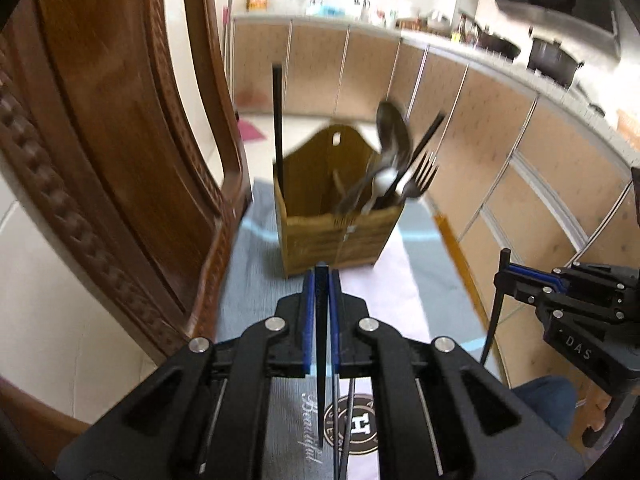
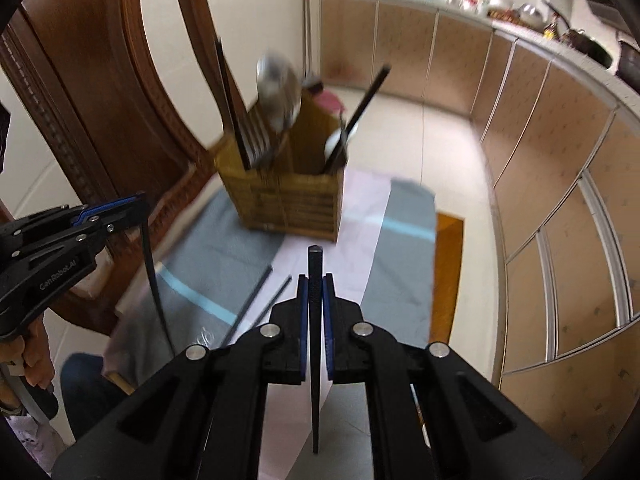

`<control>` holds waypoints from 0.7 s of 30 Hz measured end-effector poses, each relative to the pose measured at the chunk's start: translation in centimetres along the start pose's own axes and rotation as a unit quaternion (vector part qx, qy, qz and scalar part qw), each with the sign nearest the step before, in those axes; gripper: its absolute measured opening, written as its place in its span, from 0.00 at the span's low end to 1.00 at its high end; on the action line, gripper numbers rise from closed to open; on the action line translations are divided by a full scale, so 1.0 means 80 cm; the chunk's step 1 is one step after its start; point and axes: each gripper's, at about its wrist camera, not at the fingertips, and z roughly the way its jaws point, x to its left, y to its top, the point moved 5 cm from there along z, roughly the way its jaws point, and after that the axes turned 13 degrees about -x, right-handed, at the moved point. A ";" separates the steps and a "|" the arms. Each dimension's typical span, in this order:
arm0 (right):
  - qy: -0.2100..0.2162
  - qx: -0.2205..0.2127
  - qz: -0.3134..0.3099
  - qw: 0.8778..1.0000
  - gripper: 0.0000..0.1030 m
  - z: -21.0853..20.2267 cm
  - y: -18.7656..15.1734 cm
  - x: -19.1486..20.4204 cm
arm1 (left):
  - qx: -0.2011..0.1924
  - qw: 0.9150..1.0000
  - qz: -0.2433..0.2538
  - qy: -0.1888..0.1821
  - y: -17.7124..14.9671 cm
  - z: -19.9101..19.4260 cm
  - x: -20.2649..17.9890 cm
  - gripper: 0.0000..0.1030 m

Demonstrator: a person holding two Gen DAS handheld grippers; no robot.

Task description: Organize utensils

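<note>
A wooden utensil holder stands on a grey and pink cloth, holding a ladle, a fork, spoons and black chopsticks. My left gripper is shut on a black chopstick, held upright above the cloth in front of the holder. My right gripper is shut on another black chopstick, and it shows at the right of the left wrist view. My left gripper shows at the left of the right wrist view. Two more chopsticks lie on the cloth.
A carved wooden chair stands close on the left of the holder. The cloth covers a narrow table whose wooden edge shows at right. Kitchen cabinets and a counter with pots run along the right.
</note>
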 end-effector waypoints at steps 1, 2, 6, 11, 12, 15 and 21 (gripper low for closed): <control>-0.001 -0.012 0.002 1.000 0.07 -0.008 0.002 0.001 | -0.010 1.000 0.000 0.002 0.004 -0.007 -0.001 0.07; -0.002 -0.022 0.006 1.000 0.07 -0.013 0.004 -0.001 | -0.021 1.000 0.000 0.006 0.009 -0.015 -0.002 0.07; -0.003 -0.056 0.018 0.998 0.07 -0.035 0.016 -0.003 | -0.044 0.999 -0.008 0.012 0.017 -0.029 0.001 0.07; -0.006 -0.080 0.023 0.997 0.07 -0.050 0.025 -0.005 | -0.049 0.999 -0.009 0.018 0.020 -0.040 0.005 0.07; -0.009 -0.081 0.021 0.996 0.07 -0.049 0.024 -0.005 | -0.047 0.999 -0.009 0.019 0.019 -0.040 0.006 0.07; -0.010 -0.076 0.025 0.997 0.07 -0.045 0.020 -0.005 | -0.043 0.999 -0.009 0.019 0.013 -0.041 0.006 0.07; -0.018 -0.082 0.024 0.996 0.07 -0.046 0.016 -0.003 | -0.059 0.997 -0.036 0.039 0.002 -0.056 0.014 0.07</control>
